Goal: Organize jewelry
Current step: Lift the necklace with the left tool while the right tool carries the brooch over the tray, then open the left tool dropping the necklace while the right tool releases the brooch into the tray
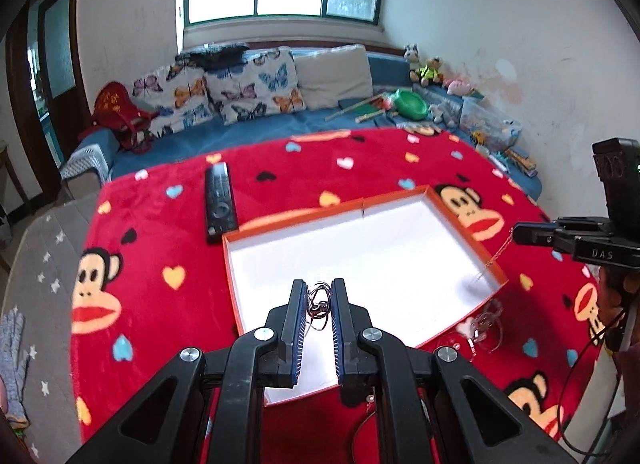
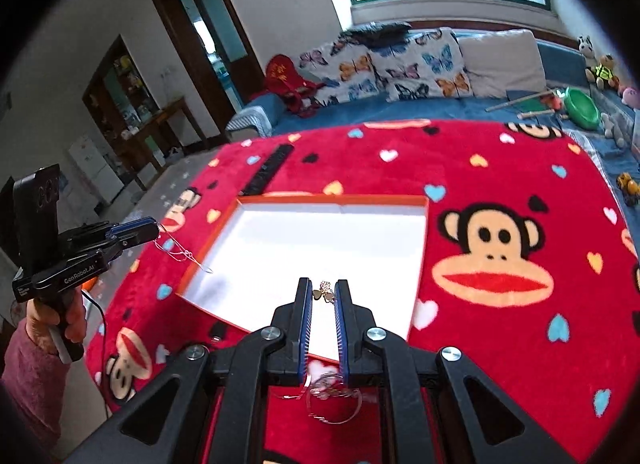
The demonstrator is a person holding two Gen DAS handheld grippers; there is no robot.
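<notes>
While both hover over the near edge of the box (image 1: 476,240), the left gripper (image 1: 319,296) pinches a silver chain (image 1: 318,306), and the right gripper (image 2: 324,294) pinches a gold pendant (image 2: 325,292).

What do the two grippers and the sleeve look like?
Both are black plastic, with blue pads on the fingers and silver pivot bolts. The left gripper reads "GenRobot.AI", the right gripper "DAS". A thin black cable trails below the left. The sleeve is maroon.
</notes>
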